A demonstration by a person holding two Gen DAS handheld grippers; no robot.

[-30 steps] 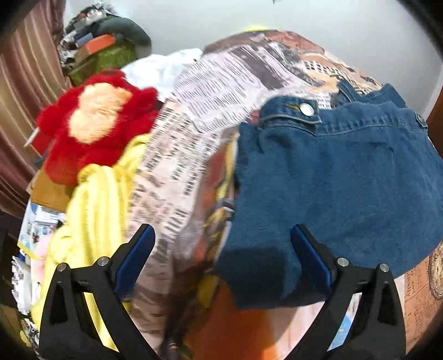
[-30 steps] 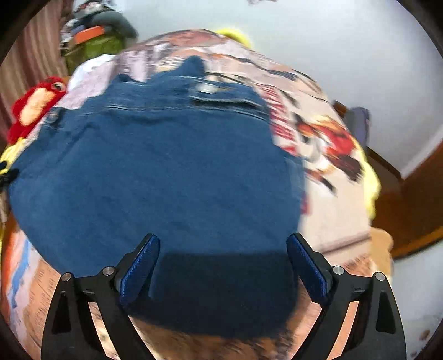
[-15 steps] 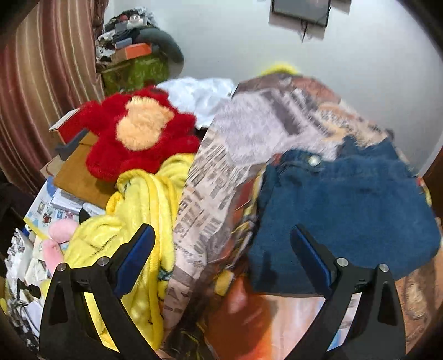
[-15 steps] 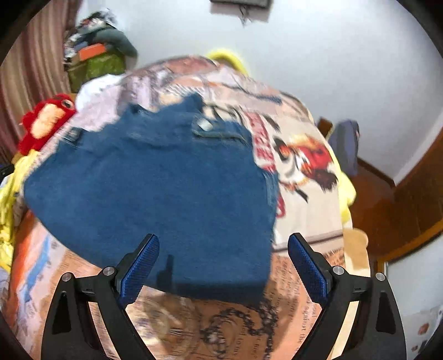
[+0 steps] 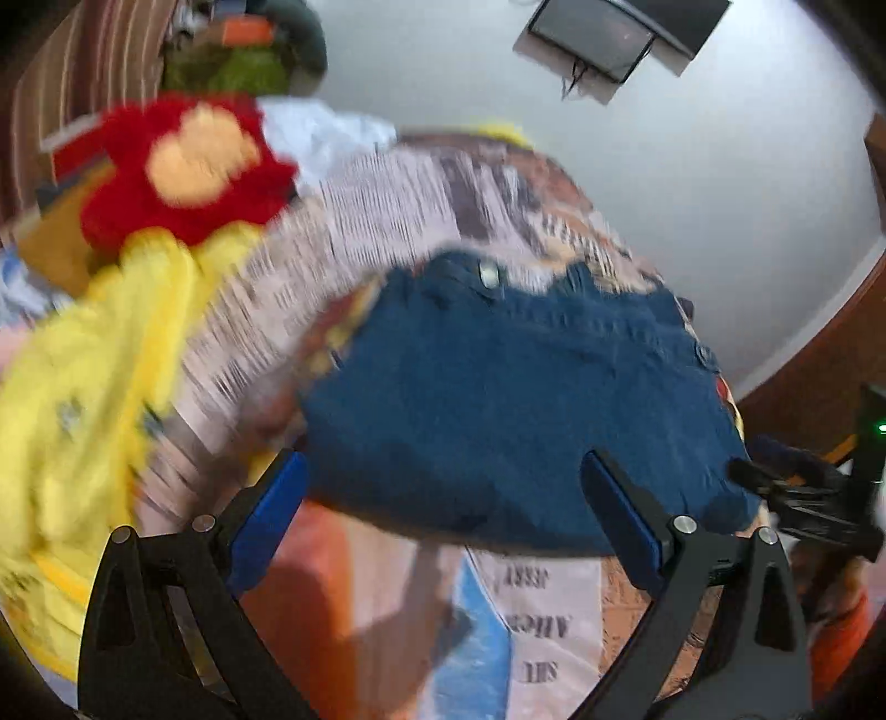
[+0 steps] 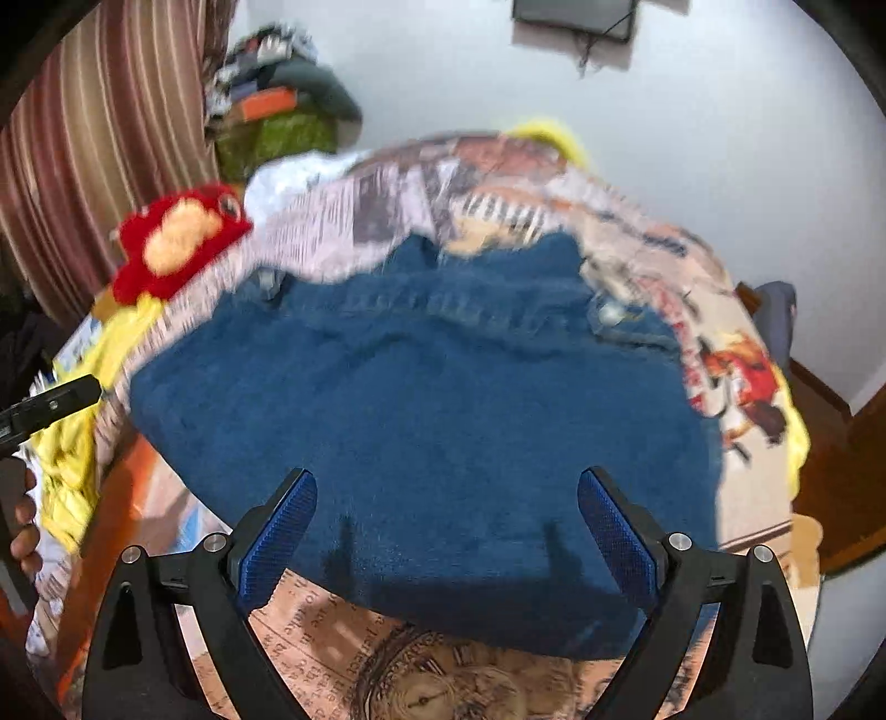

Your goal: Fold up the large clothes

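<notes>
A folded blue denim garment point(image 5: 515, 410) point(image 6: 432, 421) lies flat on the printed bedspread point(image 5: 387, 232) point(image 6: 736, 498), its waistband and metal buttons at the far side. My left gripper point(image 5: 443, 487) is open above the garment's near left edge, holding nothing. My right gripper point(image 6: 448, 526) is open over the garment's near edge, and its fingers cast shadows on the denim. The right gripper's black body point(image 5: 803, 493) shows at the right rim of the left wrist view. The left gripper's body point(image 6: 50, 404) and a hand point(image 6: 25, 526) show at the left rim of the right wrist view.
A red and orange plush toy point(image 5: 183, 166) point(image 6: 177, 243) and a yellow blanket point(image 5: 83, 399) point(image 6: 66, 454) crowd the bed's left side. White cloth point(image 5: 326, 133) lies behind them. A cluttered shelf point(image 6: 277, 105), striped curtain point(image 6: 99, 149) and wall screen point(image 5: 609, 33) stand beyond.
Both grippers stayed open. The left view swung right, so the denim now fills its centre. The right gripper drew back off the garment, then came closer over its near edge.
</notes>
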